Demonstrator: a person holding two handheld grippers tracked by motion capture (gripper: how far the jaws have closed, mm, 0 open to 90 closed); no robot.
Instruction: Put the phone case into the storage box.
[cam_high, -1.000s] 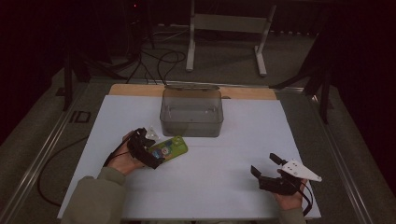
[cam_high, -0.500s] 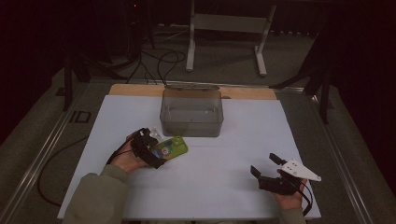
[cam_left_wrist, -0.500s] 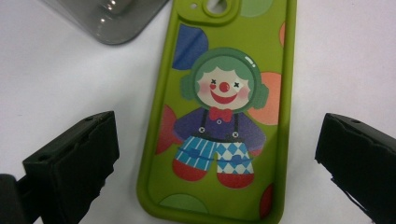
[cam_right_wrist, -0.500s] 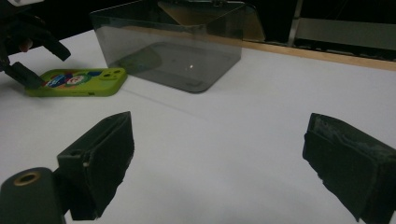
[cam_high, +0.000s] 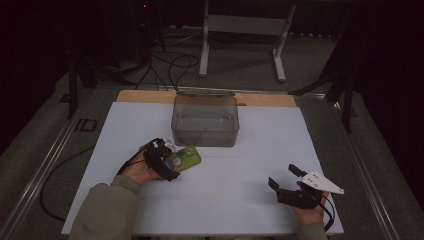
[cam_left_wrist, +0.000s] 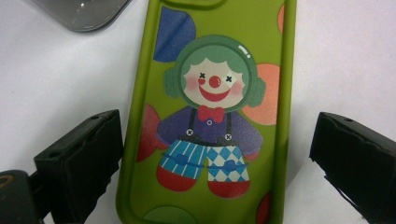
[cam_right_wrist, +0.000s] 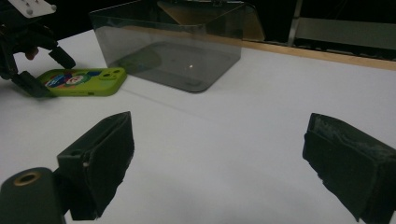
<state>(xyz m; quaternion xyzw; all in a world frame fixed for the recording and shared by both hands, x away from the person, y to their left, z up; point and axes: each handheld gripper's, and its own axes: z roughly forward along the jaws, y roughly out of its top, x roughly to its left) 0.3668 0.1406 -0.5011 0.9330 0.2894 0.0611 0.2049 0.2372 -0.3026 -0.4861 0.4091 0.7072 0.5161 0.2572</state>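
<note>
A green phone case with a clown picture lies flat on the white table, left of centre. My left gripper straddles its near end. Its jaws have just been closing: one jaw is almost at the case's edge, while a gap remains at the other, so nothing is gripped. From above, the left gripper sits at the phone case. My right gripper rests open near the front right, with bare table between its jaws. It looks toward the phone case and the left gripper.
A clear grey plastic box stands open at the back middle of the table, just beyond the phone case; its corner is close to the case's far end. A wooden strip runs along the table's far edge.
The left gripper has shifted slightly at the near end of the phone case. The case and the right gripper have stayed where they were.
</note>
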